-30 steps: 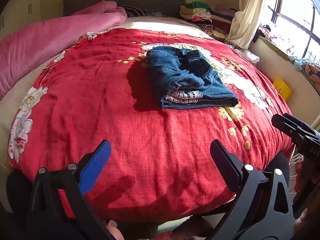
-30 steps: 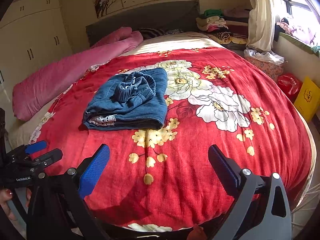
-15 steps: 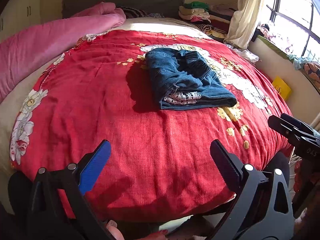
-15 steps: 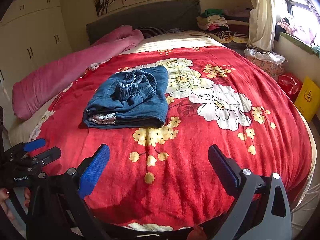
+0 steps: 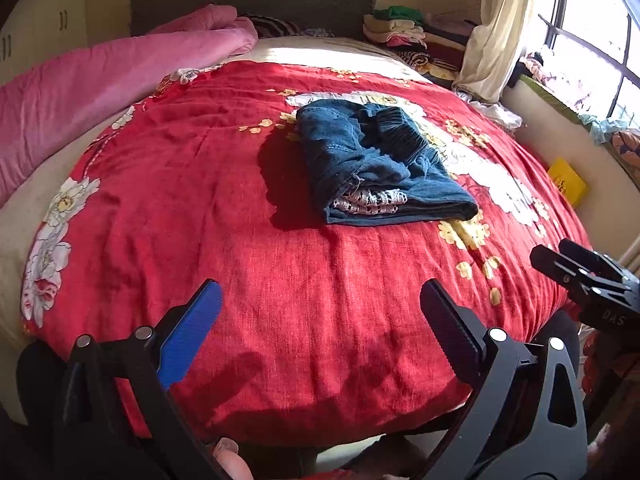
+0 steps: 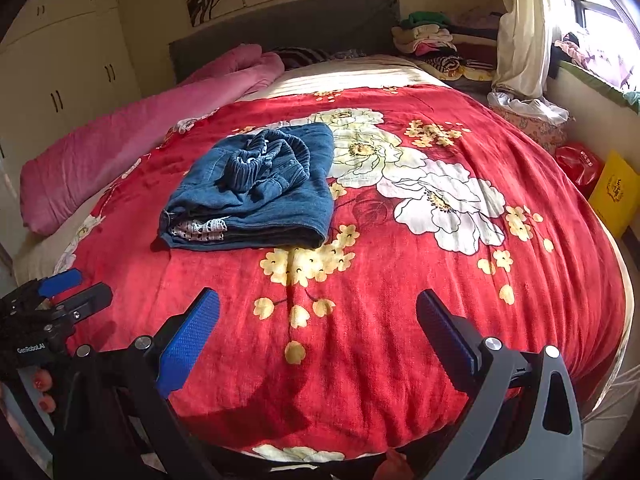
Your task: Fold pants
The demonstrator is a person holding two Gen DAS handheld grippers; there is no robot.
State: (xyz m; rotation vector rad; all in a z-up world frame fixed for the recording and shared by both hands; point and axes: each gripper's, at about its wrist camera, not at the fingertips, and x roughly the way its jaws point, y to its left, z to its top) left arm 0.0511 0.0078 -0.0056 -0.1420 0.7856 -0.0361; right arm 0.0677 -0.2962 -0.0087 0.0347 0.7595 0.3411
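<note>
A pair of dark blue denim pants [image 5: 376, 164] lies folded into a compact rectangle on the red floral bedspread [image 5: 200, 220], its elastic waistband bunched on top; it also shows in the right wrist view [image 6: 260, 188]. My left gripper [image 5: 320, 320] is open and empty, held near the bed's front edge, well short of the pants. My right gripper [image 6: 318, 320] is open and empty, also back near the front edge, to the right of the left one. Each gripper shows at the other view's edge.
A pink rolled quilt [image 6: 120, 148] lies along the bed's left side. Stacked clothes [image 6: 432, 40] sit at the head, right. A red bag [image 6: 580, 160] and yellow box [image 6: 616, 192] stand on the floor by the right wall. White wardrobes [image 6: 60, 60] are at left.
Both grippers stay open; the views shift only slightly, with the pants sitting a little lower in frame. The pants have not moved on the bed.
</note>
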